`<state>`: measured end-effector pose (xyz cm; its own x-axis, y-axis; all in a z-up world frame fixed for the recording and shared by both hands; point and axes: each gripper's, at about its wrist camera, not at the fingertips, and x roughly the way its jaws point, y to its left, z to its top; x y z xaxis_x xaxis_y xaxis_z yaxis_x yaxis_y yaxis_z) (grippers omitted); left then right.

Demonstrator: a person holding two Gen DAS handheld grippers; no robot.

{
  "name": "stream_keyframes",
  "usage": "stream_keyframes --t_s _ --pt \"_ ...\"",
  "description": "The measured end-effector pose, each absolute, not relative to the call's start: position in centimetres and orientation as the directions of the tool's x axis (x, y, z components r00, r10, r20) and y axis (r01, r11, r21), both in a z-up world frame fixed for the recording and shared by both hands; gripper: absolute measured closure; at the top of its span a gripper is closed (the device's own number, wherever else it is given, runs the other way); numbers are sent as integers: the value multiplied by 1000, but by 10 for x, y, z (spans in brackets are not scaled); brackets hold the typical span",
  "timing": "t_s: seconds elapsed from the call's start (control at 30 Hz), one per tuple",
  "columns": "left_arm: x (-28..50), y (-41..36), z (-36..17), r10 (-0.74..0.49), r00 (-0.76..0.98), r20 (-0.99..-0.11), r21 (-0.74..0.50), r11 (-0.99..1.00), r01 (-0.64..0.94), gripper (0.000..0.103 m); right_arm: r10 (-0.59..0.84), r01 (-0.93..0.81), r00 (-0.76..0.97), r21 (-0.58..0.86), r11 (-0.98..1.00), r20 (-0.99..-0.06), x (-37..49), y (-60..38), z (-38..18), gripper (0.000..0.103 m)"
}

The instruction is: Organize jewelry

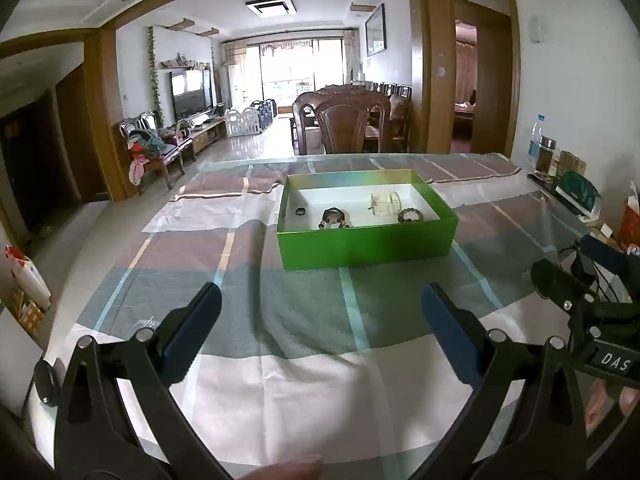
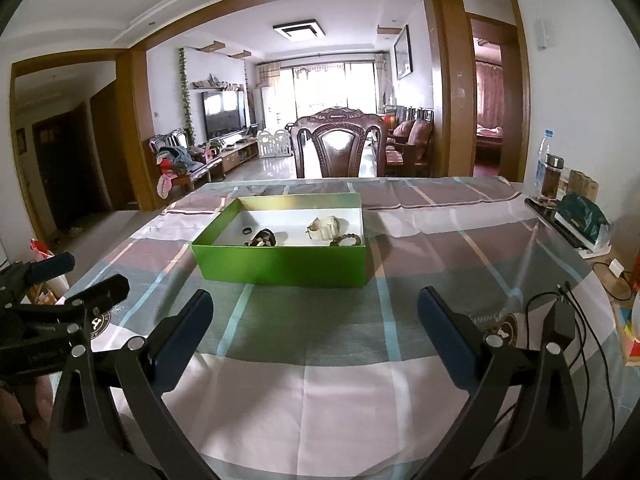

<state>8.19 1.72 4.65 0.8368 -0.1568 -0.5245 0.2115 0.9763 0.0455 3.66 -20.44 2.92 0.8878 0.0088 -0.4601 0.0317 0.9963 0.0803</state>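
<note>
A green box [image 1: 366, 246] [image 2: 284, 266] with a white inside stands mid-table on the checked cloth. Inside it lie a small dark ring [image 1: 300, 211] [image 2: 247, 231], a dark beaded piece [image 1: 334, 219] [image 2: 264, 238], a cream-white watch [image 1: 385, 202] [image 2: 326, 227] and a brown bead bracelet [image 1: 412, 215] [image 2: 347, 240]. My left gripper [image 1: 320, 300] hangs open over the cloth, short of the box, with nothing between its fingers. My right gripper [image 2: 316, 308] is likewise open and empty, nearer the table's front than the box. Each gripper shows at the other view's edge.
A wooden chair [image 2: 338, 148] stands behind the table's far edge. At the right edge are a water bottle [image 2: 545, 160], a jar [image 2: 554, 178], a dark green pouch [image 2: 584, 212] and black cables [image 2: 576, 320]. A paper bag [image 1: 24, 276] sits on the floor at left.
</note>
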Motion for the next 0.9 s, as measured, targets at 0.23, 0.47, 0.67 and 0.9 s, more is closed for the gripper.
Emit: stream_keyframes --t_s 0.23,0.47,0.67,0.9 --pt "80 14 50 -185 837 -515 41 970 239 4 8 33 889 81 996 -458 36 -207 29 3" --pt "82 16 53 -176 840 -513 34 974 225 4 6 35 888 81 996 -459 37 -207 28 3" --pt "82 18 55 -174 841 -513 35 974 223 4 6 35 889 81 996 -458 37 -207 28 3" --pt "82 18 55 -173 841 -513 38 974 223 4 7 35 888 83 996 -459 37 -207 29 3"
